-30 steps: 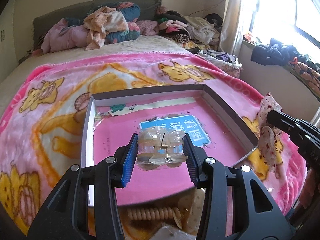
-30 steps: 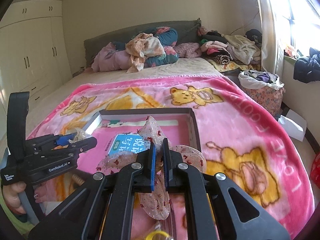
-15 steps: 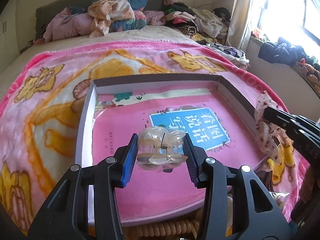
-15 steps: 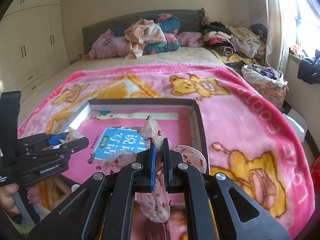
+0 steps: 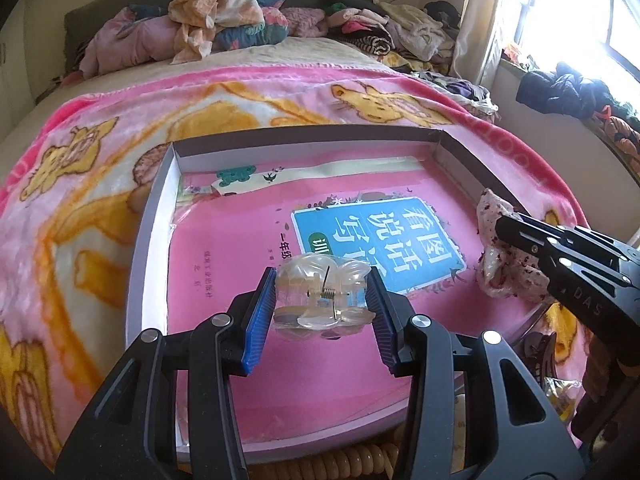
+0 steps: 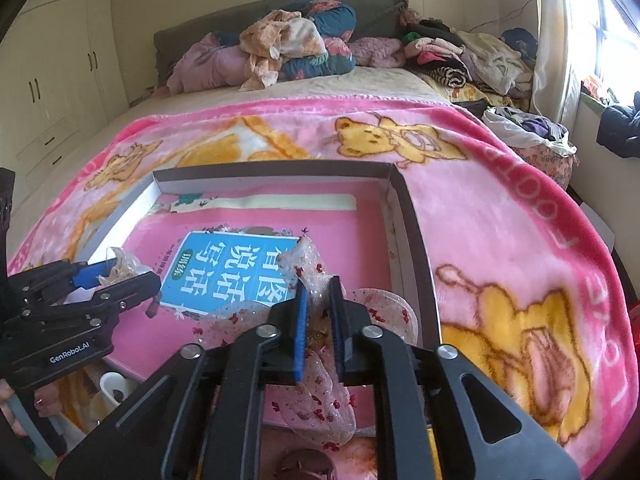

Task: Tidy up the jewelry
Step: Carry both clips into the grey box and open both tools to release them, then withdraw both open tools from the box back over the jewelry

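Both my grippers have come down toward the tray [image 5: 152, 236] since the earlier frames, so its pink book cover [image 5: 224, 280] fills more of each view. Largest first: the bed carries a pink bear blanket [image 6: 500, 208], and the shallow tray lies on it, with nothing yet set down inside that I can see. My left gripper [image 5: 322, 304] stays clenched on a clear hair claw [image 5: 320, 300], held above the cover. My right gripper [image 6: 320, 320] holds a sheer red-flecked bow [image 6: 316, 400]; its jaws are opening, the bow between them over the tray's right part. Both pieces are left to place, I judge. Coiled hair ties [image 5: 340, 460] and a dark claw [image 5: 538, 354] wait just outside the near rim. Nothing blocks the tray.
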Motion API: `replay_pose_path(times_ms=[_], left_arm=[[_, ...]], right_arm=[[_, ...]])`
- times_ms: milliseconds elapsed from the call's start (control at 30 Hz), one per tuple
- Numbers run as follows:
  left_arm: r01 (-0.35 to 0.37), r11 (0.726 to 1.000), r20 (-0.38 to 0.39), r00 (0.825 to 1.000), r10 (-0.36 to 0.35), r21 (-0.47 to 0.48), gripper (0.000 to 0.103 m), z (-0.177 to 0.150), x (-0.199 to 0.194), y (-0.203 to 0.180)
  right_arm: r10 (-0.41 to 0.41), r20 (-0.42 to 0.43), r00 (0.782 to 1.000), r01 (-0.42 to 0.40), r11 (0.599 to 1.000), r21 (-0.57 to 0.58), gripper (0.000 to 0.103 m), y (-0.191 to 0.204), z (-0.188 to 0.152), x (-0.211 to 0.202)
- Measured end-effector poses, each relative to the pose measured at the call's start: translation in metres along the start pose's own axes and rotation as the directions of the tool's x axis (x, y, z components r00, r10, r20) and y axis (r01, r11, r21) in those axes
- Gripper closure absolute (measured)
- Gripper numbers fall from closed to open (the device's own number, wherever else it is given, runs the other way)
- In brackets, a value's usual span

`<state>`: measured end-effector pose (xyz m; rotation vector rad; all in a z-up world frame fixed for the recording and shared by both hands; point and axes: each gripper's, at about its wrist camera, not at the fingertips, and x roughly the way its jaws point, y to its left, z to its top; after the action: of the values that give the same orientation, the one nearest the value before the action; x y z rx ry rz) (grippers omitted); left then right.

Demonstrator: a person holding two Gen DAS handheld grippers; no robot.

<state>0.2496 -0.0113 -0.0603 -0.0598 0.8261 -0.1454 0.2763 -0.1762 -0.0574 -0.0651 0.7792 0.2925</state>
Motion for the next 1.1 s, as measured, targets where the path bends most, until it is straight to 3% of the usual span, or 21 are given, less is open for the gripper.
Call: replay_pose_path(times_ms=[133,433,733,1100], left_arm=[[-0.003,1.0,0.0,1.0,0.003,-0.003,0.065,0.0,0.0,0.001],[-0.006,1.0,0.033,0.999,0.007,-0.02,0.045,0.002,-0.012,0.004],[-0.006,0.999,0.117,0.993,0.01,-0.033,0.028,0.004,-0.049,0.004],[0.004,1.0,0.189,0.982,0.002,-0.031,0.02,-0.001,-0.089,0.001]], right_arm=[[0.005,0.009,1.0,-0.005,1.0,0.013,0.069,-0.001,-0.001,-0.002],[0.015,0.044,0.999,-0.017,0.998,0.052,0.046,-0.003,-0.01,-0.024],[0.008,0.099,0.995,-0.013,0.998,0.054,0.035,-0.001,-0.014,-0.056],[0.016,0.158,0.987,-0.023,0.999,0.047,0.031,0.01,-0.023,-0.099]])
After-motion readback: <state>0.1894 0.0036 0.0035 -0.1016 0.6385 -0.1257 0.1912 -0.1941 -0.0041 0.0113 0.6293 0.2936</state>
